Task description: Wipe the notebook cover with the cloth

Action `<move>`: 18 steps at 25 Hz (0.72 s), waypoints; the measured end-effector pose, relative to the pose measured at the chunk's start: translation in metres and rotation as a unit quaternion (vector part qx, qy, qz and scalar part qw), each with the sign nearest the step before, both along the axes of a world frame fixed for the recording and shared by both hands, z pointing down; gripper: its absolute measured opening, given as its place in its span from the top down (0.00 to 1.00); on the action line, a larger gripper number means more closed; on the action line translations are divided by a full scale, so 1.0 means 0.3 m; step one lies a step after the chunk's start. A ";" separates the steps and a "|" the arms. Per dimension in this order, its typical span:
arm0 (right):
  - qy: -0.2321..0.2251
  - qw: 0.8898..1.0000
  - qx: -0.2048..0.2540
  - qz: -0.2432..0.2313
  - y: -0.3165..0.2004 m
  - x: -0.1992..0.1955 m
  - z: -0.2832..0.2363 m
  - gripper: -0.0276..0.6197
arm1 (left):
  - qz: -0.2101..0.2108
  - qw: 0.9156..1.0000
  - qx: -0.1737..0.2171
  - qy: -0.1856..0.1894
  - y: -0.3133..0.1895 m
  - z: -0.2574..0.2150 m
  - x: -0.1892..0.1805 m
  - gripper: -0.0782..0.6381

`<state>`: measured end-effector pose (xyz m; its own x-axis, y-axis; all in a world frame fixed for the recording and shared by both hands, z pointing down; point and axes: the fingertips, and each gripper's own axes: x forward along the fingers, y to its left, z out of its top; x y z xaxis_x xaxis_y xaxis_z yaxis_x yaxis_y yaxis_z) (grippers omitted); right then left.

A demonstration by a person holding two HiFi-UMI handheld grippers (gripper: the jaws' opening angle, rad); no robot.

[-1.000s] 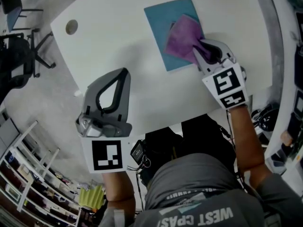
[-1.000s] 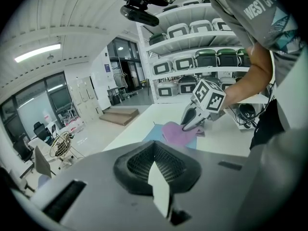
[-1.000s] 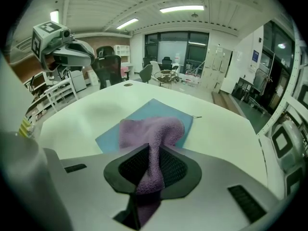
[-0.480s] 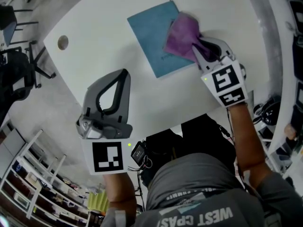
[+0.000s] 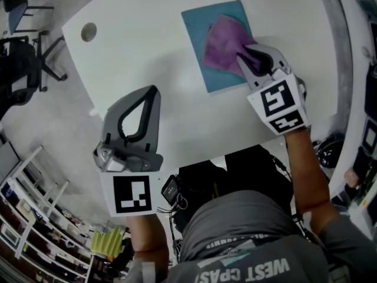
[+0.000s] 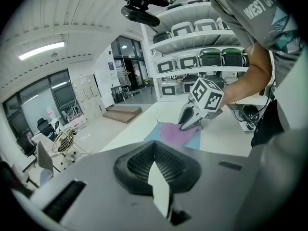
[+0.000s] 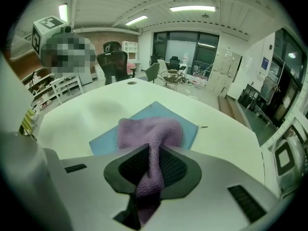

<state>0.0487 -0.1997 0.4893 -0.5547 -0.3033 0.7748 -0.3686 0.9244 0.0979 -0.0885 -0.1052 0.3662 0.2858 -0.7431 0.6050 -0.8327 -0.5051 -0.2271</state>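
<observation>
One blue notebook [image 5: 197, 34] lies at upper right on the table [image 5: 147, 40]. One purple cloth [image 5: 224, 43] rests on it, pinched by the right gripper [image 5: 246, 58]. The left gripper [image 5: 154, 91], lower left, is closed and empty.

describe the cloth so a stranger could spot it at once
On the white table lies a flat blue notebook. The cloth is the crumpled purple towel on its cover, one end pinched in the right gripper; nothing else there is soft or purple.

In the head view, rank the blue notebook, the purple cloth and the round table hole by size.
Largest to smallest:
blue notebook
purple cloth, bunched, covering part of the notebook
round table hole
</observation>
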 end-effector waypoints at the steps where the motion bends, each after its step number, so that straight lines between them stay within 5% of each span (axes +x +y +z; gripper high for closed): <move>1: -0.002 1.000 0.000 -0.008 0.006 -0.019 -0.001 0.83 | -0.005 1.000 -0.001 0.000 0.008 0.002 -0.009 0.89; 10: -0.020 0.998 -0.011 -0.066 0.093 -0.186 -0.004 0.83 | -0.027 1.000 -0.005 0.000 0.054 0.009 -0.059 0.89; 18: -0.017 1.000 -0.017 -0.015 0.025 -0.086 0.003 0.83 | -0.007 1.000 -0.003 -0.005 0.018 -0.007 -0.044 0.89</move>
<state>0.0228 -0.1922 0.4902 -0.5900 -0.2587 0.7649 -0.3425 0.9380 0.0531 -0.1017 -0.0998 0.3642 0.2688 -0.7439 0.6118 -0.8378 -0.4940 -0.2325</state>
